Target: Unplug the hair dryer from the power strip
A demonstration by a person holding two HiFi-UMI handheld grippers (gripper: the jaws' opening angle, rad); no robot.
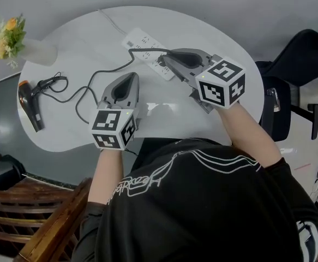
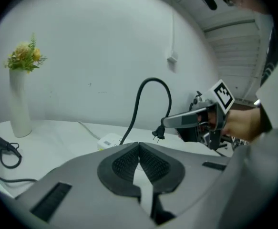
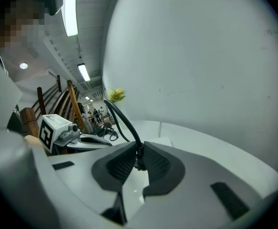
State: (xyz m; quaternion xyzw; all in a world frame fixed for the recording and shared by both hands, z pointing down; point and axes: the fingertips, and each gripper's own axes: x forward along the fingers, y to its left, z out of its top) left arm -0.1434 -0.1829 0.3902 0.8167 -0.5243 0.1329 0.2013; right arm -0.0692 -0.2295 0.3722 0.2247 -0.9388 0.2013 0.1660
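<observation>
— Where's the hair dryer (image 1: 29, 103)?
— Lying on the worktop (image 1: 213, 37), well left of the left claw (image 1: 129, 78), whose tips are pressed together on nothing.
— And its plug (image 2: 158, 134)?
— Pinched in the right claw (image 1: 165, 59), prongs bare, clear of the power strip (image 1: 139, 43) close by. The cord (image 1: 79, 97) arcs leftward.

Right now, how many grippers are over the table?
2. The left gripper, shut and empty, is by the cable; the right gripper holds the plug above the power strip.
</observation>
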